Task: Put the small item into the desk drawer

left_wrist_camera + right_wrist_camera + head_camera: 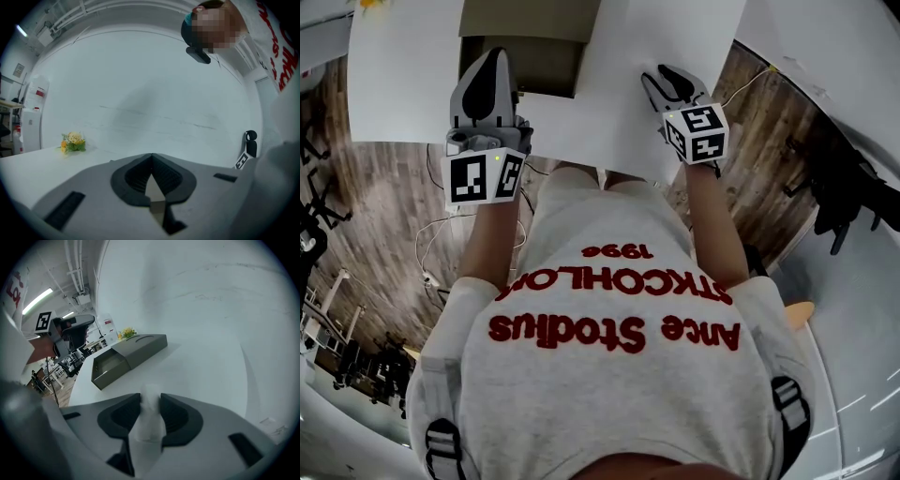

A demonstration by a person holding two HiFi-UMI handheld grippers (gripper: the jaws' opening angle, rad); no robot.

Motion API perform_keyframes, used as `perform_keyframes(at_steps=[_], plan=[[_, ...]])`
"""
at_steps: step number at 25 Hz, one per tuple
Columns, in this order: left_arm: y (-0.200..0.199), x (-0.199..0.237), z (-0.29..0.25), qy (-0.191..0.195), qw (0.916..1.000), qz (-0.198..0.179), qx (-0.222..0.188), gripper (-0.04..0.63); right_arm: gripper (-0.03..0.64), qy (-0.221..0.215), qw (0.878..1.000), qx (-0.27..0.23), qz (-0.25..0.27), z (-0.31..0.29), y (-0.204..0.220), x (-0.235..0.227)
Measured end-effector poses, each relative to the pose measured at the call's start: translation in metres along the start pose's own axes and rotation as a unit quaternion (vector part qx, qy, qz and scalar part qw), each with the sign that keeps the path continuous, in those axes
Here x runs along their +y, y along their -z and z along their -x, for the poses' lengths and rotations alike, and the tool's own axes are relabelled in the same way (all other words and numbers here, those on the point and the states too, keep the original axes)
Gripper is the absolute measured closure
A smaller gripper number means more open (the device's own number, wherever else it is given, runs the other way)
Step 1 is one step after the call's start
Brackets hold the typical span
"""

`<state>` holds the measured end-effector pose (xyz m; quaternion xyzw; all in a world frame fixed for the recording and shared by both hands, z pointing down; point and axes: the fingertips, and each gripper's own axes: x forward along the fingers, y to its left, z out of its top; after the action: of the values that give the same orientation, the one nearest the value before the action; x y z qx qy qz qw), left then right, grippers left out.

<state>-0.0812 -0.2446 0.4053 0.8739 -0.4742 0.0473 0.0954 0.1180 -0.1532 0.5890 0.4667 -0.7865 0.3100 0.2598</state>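
Note:
A small white item (pixel 149 423) stands between the pads of my right gripper (pixel 151 397) and fills the gap from side to side. That gripper (pixel 670 77) hangs over the white table (pixel 619 112), right of the drawer unit. The grey desk drawer (pixel 108 364) is pulled out of its low box (pixel 141 346), and what I see of its inside is bare. In the head view the drawer (pixel 546 66) lies just right of my left gripper (pixel 494 61). The left gripper (pixel 151 158) is shut with nothing in it, its pads meeting at the tip.
A small bunch of yellow flowers (pixel 72 142) sits on the table beyond the drawer unit. The table's near edge (pixel 441 139) runs in front of the person's body, with wood floor and cables (pixel 431 253) below. A dark office chair (pixel 844 197) stands at the right.

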Motion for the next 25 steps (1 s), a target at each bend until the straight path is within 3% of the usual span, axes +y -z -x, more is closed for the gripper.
perform_keyframes(at_steps=[6,15,20,25], plan=[[-0.004,0.003,0.004,-0.004,1.0,-0.003,-0.004,0.588,0.489,-0.002,1.0,-0.013,-0.009,0.004,-0.007,0.003],[-0.028,-0.005,0.004,0.002,0.9992,-0.014,-0.036,0.588,0.491,0.013,0.994,-0.111,-0.013,0.05,-0.069,0.001],[-0.05,-0.011,0.004,0.013,0.9978,-0.024,-0.061,0.588,0.491,0.017,0.98,-0.197,-0.038,0.092,-0.117,0.002],[-0.076,-0.023,0.005,0.024,0.9947,-0.036,-0.094,0.588,0.492,0.035,0.957,-0.286,-0.045,0.139,-0.153,0.003]])
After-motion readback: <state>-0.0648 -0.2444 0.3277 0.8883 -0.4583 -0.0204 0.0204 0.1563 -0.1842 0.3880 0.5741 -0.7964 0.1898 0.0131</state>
